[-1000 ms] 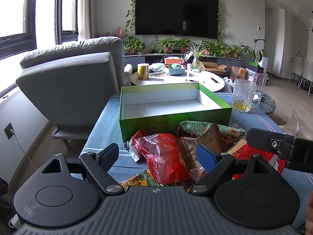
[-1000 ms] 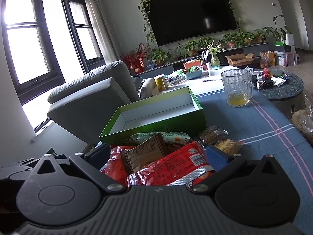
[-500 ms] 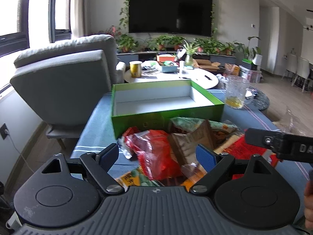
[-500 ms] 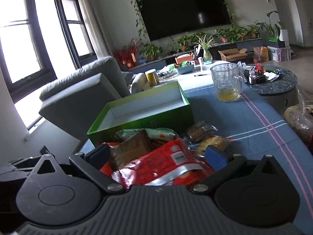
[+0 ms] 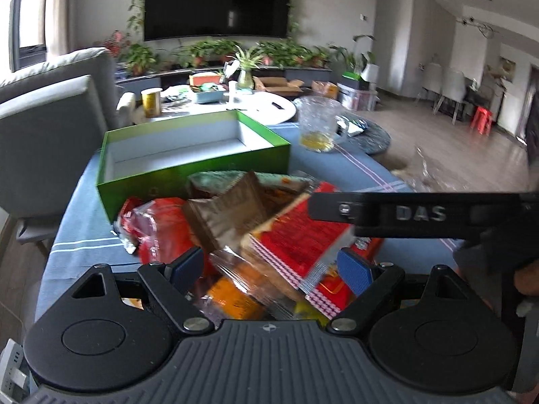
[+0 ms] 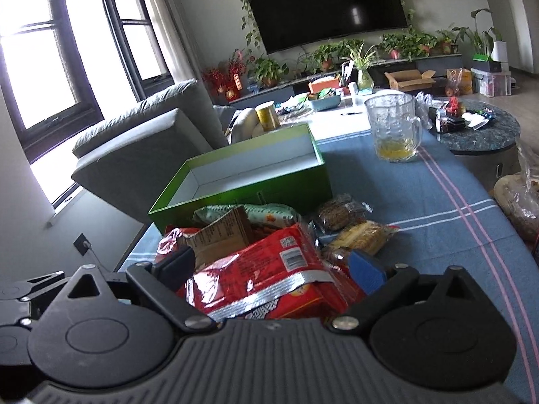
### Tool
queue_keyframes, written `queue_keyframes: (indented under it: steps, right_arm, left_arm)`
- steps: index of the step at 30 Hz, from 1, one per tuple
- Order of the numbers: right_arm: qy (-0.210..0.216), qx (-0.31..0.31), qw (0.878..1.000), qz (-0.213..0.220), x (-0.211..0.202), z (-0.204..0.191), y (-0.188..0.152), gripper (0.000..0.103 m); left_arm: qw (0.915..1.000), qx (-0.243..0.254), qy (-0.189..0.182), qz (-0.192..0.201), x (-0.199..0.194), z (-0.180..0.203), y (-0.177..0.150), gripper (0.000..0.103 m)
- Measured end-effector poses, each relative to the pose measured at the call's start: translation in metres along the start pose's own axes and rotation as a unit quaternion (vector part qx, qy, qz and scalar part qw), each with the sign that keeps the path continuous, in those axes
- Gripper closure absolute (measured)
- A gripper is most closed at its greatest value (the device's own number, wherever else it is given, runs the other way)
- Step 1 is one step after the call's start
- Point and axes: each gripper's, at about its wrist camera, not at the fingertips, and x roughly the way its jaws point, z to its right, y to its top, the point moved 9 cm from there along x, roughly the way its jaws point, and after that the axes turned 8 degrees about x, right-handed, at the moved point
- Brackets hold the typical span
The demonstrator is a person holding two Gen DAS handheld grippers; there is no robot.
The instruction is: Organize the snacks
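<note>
Snack pile: a heap of packets on the blue striped tablecloth (image 6: 421, 202), lying just in front of the green box (image 6: 256, 181) and touching or nearly touching its near wall. Contents, as far as can be told: a large red packet (image 6: 269, 269) with a silver seal strip and a barcode, uppermost and nearest the right gripper; a brown packet (image 6: 222, 235) tilted up behind it; a pale green packet (image 6: 266, 213) against the box; a crumpled red bag (image 5: 158, 225) on the left side of the heap; an orange packet (image 5: 232, 298), blurred, low between the left gripper's fingers; two clear-wrapped items, a dark cake (image 6: 340, 215) and a yellow biscuit pack (image 6: 363, 237), lying to the right of the heap, side by side. Green box: open-topped, white inside, nothing in it. Left gripper (image 5: 269, 266): jaws spread apart, one on each side of the heap's near edge, clamping nothing. Right gripper (image 6: 269, 266): jaws likewise parted, the large red packet lying between them; whether either pad touches it cannot be told. Beyond the box: a glass mug (image 6: 395, 128) with a little yellow liquid stands on the cloth, well apart from the snacks. Further off: a grey armchair (image 6: 145, 144), a white round table (image 5: 269, 107) with clutter, a wall-mounted television (image 6: 330, 3) above a row of potted plants.
</note>
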Motion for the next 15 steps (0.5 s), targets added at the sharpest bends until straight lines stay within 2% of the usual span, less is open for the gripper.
queue_keyframes:
  steps: [6, 10, 15]
  right_arm:
    - [0.002, 0.006, 1.0, -0.017, 0.002, 0.004, -0.002, 0.016]
    - [0.001, 0.008, 1.0, -0.025, 0.002, 0.008, -0.004, 0.016]
    - [0.008, 0.005, 0.999, -0.03, 0.001, 0.007, -0.006, 0.017]
  left_arm:
    - [0.9992, 0.028, -0.025, -0.013, 0.005, 0.016, -0.005, 0.018]
    - [0.9987, 0.035, -0.026, -0.028, 0.013, 0.022, -0.01, 0.02]
    - [0.9982, 0.019, -0.042, -0.038, 0.017, 0.019, -0.013, 0.04]
